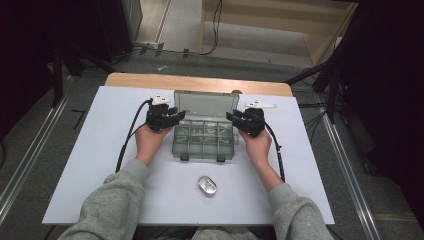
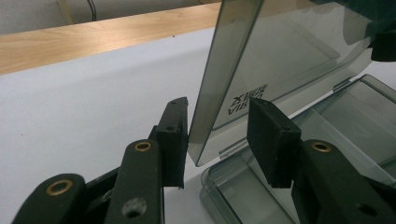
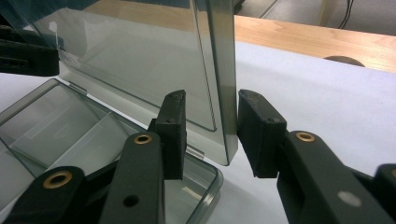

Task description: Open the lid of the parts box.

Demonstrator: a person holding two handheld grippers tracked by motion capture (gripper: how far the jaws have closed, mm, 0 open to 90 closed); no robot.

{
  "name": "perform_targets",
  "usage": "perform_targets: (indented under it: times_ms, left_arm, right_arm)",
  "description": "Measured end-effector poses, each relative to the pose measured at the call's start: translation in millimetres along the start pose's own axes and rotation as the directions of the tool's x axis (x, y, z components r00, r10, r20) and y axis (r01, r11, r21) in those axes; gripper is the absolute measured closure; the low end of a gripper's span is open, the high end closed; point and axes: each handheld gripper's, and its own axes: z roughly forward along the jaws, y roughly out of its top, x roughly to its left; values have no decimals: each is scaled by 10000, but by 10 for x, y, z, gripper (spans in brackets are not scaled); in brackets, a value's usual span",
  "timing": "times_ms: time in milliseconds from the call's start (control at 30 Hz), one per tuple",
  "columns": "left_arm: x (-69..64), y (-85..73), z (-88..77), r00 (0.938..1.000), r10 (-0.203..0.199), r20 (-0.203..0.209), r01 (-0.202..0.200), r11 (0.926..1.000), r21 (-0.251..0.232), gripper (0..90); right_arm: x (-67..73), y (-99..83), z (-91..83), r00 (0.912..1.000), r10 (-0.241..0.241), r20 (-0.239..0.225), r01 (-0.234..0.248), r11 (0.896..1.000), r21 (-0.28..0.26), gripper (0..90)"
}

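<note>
Your left claw straddles the left end of the raised lid of the clear compartment box. The lid's edge stands between its jaws, close against the outer pad, with a plain gap to the inner pad. The claw is about half open and is not clamped on anything.

Your right claw mirrors this at the lid's right end. The lid's side wall passes between its jaws with a sliver of daylight on either side; the pads look near but not pressing. It too holds nothing firmly.

The box sits on the white table, directly between your two claws, its lid hinged along the far side and standing nearly upright. The lid's long axis runs straight from one claw to the other, so each claw faces one short end. Neither hand is nearer: both are at the lid, level with each other.

A small metal tin lies on the table behind both claws, toward you, well apart from the box.

Judgement: the coming move turns on the lid being bracketed evenly at both ends. Close or swing both claws together; uneven force would twist the lid on its hinge.
</note>
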Motion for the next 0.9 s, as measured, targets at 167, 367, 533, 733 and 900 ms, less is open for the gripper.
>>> perform_targets:
  times_ms: [167,367,533,733,900]
  left_arm:
    - [12,-13,35,10000,-33,-62,32,10000,-80,597]
    - [41,-29,71,9997,-260,-8,259,9995,-186,595]
    - [31,-41,120,9991,-375,-182,371,9991,-196,595]
    - [34,-53,164,9981,-549,-288,544,9984,-175,587]
    - [38,-71,189,9975,-577,-405,577,9983,-25,582]
  right_arm:
    - [-3,-17,36,9998,56,183,-55,10000,-60,626]
    - [-6,-30,79,9993,46,379,-43,10000,-79,628]
    - [-21,-48,113,9991,119,419,-117,9999,-38,628]
    - [-44,-81,173,9981,369,498,-376,9992,133,631]
    - [-66,-109,223,9973,590,435,-601,9979,242,636]
